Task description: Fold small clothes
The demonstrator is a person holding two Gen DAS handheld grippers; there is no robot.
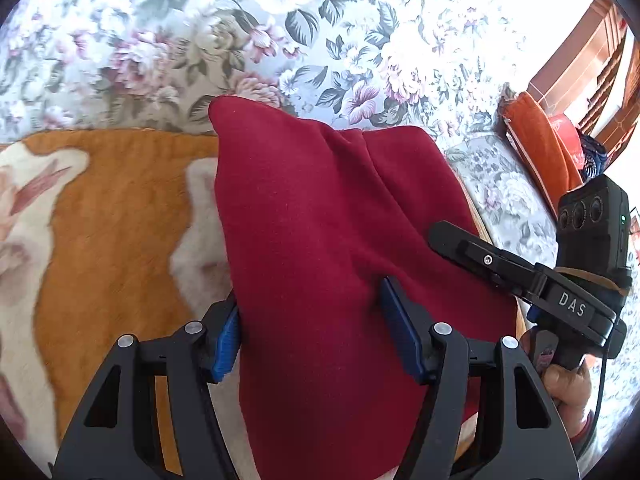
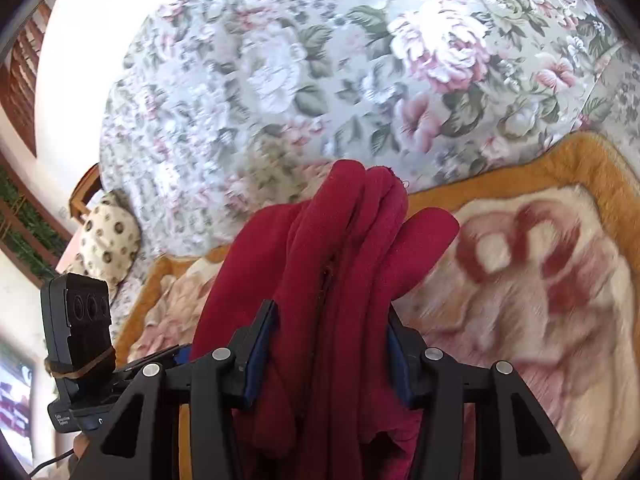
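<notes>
The left tool (image 1: 310,330) is clamping a thick bunch of the dark red garment (image 1: 320,220) between its blue pads (image 1: 228,340), and the right tool (image 2: 326,350) is pinching several stacked folds of the same cloth, so both are holding fabric at a middling spread. The garment is hanging up and away from the tools toward 12 o'clock, above the orange and cream blanket (image 1: 116,216) that is lying on the bed with the floral bedspread (image 1: 280,20). In the left wrist view the right tool's body is showing at 3 o'clock, with a hand (image 1: 568,388) gripping its handle.

The risk is that the bunched layers are slipping unevenly: the right tool seems to be gripping only some folds, though blur is making that hard to confirm, and a loose layer sliding out would be spoiling the fold line. Pulling the tools apart could be stretching the cloth.

The letters "DAS" are readable on the right tool; the small print on the camera housing (image 2: 80,320) is too fine to read.
</notes>
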